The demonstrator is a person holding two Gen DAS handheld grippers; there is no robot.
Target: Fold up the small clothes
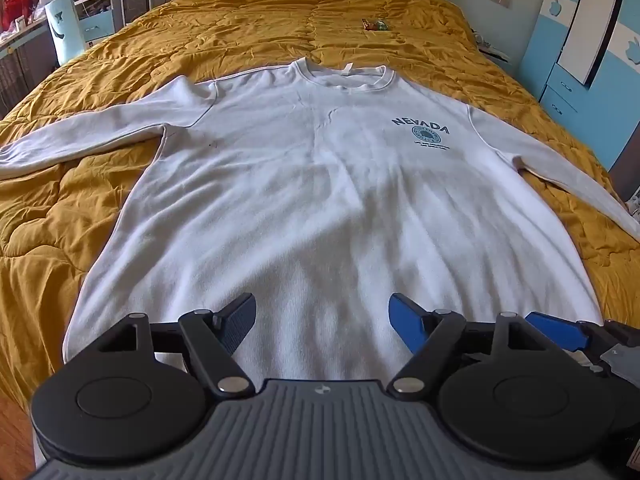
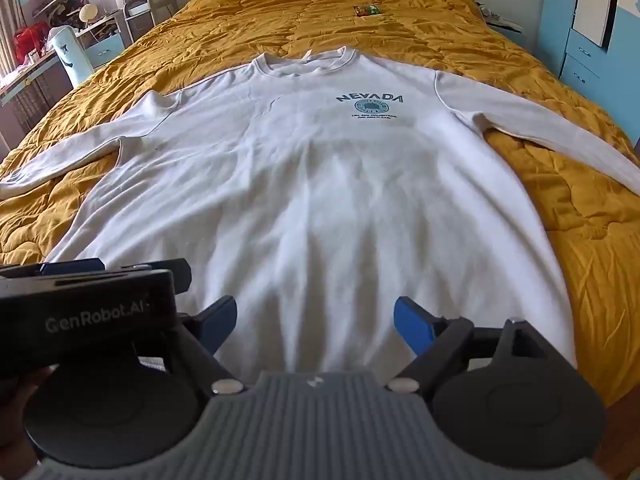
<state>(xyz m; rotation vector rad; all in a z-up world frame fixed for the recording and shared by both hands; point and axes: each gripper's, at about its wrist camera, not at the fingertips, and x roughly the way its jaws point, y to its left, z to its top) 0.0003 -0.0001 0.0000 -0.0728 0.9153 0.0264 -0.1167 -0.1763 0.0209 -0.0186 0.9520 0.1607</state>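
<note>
A white long-sleeved sweatshirt [image 1: 312, 184] with a dark "NEVADA" print lies flat, face up, on a mustard quilt, sleeves spread to both sides; it also shows in the right wrist view [image 2: 304, 184]. My left gripper [image 1: 322, 322] is open and empty above the hem. My right gripper [image 2: 314, 324] is open and empty above the hem, just right of the left one. The left gripper's body [image 2: 86, 308] shows at the left of the right wrist view. The right gripper's blue finger [image 1: 556, 330] shows at the right of the left wrist view.
The mustard quilt [image 1: 280, 16] covers the whole bed. A small colourful wrapper [image 1: 375, 24] lies near the headboard. A desk, chair and shelves [image 2: 68, 52] stand to the left. Blue drawers [image 1: 568, 96] stand to the right.
</note>
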